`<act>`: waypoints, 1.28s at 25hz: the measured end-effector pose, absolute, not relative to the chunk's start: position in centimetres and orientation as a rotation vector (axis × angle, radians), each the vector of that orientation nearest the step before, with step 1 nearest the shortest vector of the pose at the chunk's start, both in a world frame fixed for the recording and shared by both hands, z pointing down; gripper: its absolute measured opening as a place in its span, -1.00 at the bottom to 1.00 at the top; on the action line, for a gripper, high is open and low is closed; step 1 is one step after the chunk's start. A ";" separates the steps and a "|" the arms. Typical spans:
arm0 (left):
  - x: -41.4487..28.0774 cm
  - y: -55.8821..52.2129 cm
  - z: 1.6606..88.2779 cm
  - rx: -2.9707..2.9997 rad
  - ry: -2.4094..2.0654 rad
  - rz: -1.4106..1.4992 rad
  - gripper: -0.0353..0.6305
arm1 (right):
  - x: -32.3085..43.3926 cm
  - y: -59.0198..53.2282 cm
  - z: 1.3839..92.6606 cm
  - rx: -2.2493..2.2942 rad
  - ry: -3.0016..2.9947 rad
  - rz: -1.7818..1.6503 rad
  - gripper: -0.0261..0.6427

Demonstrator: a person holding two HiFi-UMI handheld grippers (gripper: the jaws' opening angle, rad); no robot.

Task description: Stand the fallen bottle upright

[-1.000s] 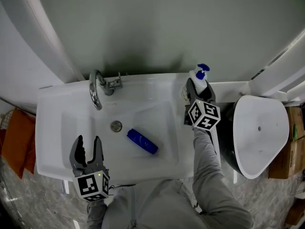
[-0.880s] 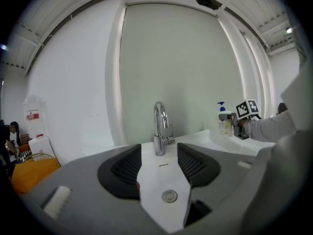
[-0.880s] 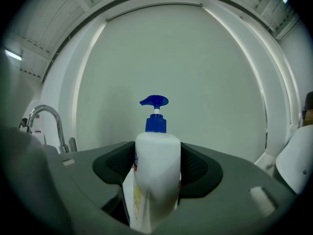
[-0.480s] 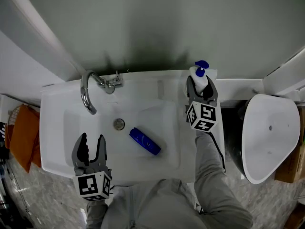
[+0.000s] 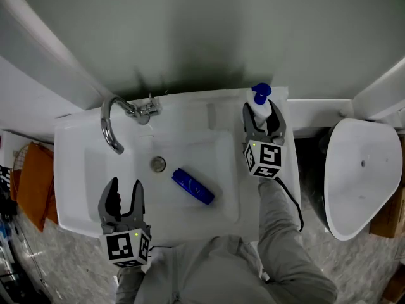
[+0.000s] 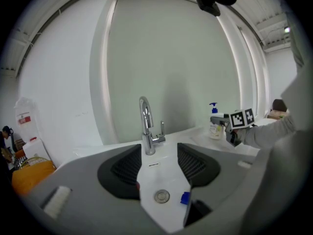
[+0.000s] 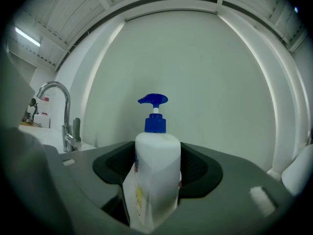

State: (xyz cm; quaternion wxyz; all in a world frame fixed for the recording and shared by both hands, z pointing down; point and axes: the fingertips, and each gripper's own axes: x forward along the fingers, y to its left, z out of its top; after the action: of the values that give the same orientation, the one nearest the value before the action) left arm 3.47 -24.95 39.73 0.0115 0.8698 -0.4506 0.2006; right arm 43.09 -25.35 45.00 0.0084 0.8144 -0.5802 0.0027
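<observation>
A white plastic pump bottle with a blue pump head point(image 7: 156, 175) is held upright at the upper right of the head view, over the back corner of the white ceramic sink point(image 5: 76, 170). It is pinched at its body between the jaws of the right gripper point(image 5: 262, 114), which are closed only partly, as wide as the bottle, with one pad pressed on each side. The gripper is kept about level, probably so that the bottle stays vertical while it is set on the flat ledge. Whether its base already rests on the ledge cannot be told.

A small dark blue bottle point(image 5: 192, 187) is seen lying on its side in the middle of the basin, right of the drain. It is touched by nothing and seems not yet dealt with.

The left gripper point(image 5: 124, 194) is held at the lower left, over the front rim of the sink, probably kept ready. Its jaws are spread wide and nothing is held between them; only the basin and the curved chrome tap point(image 5: 112, 122) are seen past them
</observation>
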 end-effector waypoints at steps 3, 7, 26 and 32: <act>3.5 -24.9 39.7 2.718 -1.397 0.620 -0.06 | 42.8 -24.7 45.3 2.526 -1.814 0.006 -0.10; 3.4 -24.7 39.6 2.722 -1.396 0.610 -0.06 | 42.4 -24.5 45.5 2.487 -1.818 -0.003 -0.10; 2.0 -24.3 38.7 2.721 -1.411 0.481 -0.06 | 41.9 -22.7 44.0 2.409 -1.772 -0.047 -0.09; 1.1 -24.0 38.5 2.716 -1.410 0.408 -0.06 | 40.2 -19.7 41.4 2.423 -1.786 -0.083 -0.09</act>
State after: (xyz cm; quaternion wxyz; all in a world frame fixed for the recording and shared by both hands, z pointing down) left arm 1.14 -24.03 38.47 0.0275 0.8794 -0.4565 0.1320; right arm 40.23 -19.74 41.39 0.0652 0.8030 -0.5918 -0.0275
